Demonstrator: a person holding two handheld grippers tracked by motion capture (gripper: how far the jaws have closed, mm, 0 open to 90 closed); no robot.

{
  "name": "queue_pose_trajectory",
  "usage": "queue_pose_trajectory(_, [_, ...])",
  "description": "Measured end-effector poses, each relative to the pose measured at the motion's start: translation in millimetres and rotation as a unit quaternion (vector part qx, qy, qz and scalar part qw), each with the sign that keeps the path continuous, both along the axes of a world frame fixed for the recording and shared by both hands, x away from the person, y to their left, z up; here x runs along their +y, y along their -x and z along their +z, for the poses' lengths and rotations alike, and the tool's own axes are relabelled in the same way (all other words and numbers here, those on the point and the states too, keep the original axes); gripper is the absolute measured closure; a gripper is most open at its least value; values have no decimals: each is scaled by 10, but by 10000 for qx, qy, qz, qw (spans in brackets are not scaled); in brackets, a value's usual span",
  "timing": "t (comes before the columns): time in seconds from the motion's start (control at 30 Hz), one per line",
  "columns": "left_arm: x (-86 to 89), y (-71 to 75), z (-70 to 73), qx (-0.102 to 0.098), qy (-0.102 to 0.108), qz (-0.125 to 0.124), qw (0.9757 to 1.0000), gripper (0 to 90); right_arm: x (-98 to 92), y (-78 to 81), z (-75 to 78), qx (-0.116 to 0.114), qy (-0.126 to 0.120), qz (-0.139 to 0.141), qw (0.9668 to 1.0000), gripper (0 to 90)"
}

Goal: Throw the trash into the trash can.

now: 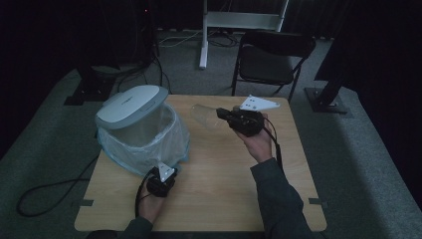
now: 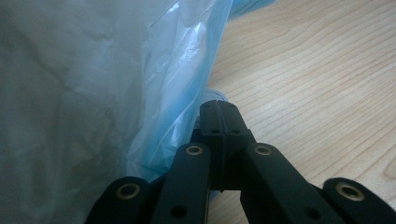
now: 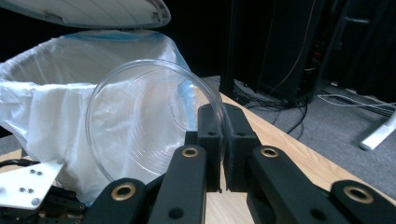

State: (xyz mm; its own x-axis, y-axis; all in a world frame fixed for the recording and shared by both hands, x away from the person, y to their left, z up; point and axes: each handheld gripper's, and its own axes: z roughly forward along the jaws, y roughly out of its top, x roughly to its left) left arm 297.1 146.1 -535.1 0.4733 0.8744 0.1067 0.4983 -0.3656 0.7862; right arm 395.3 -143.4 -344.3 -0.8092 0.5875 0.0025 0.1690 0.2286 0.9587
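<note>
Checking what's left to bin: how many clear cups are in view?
1. The cup is held by its rim in the right gripper, beside the bin. Any inside the bin would be hidden.

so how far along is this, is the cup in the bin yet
Done: the bin is open, lid up, and the right gripper is shut on the clear cup's rim. In hand: the cup is carried toward the bin while the left gripper pinches the blue liner. Left: drop it in.

— What is placed where on the table (image 1: 214, 164)?
— The bin (image 1: 137, 127) is set at its far left, the lid (image 1: 132, 105) raised above it. The cup (image 1: 205, 115) is held off the table just right of the bin.
— And nearer the front?
— The left gripper (image 1: 161, 180) is found just before the bin, against its liner bag (image 2: 140, 93).
</note>
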Motion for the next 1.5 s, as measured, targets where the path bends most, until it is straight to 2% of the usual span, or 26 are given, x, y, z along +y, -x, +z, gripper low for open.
queue_pose_trajectory(0.47, [6,-4,2,-19,-38,-42,10000,900,114,-23,16,10,-375,356,9987,871])
queue_pose_trajectory(0.93, [4,-3,1,-22,-20,-41,10000,900,251,-16,118,-53,-474,602,9970,870])
queue_pose_trajectory(1.03, [-4,3,-4,4,48,20,10000,900,286,-19,133,-76,-485,648,9967,870])
queue_pose_trajectory(1.1, [7,-4,3,-41,-43,-48,10000,900,313,-18,142,-76,-499,698,9963,871])
queue_pose_trajectory(1.23, [3,0,-2,-21,12,-17,10000,900,373,-22,144,-47,-524,768,9957,870])
queue_pose_trajectory(1.5, [7,-3,2,-40,-32,-39,10000,900,437,-33,154,-24,-559,853,9948,871])
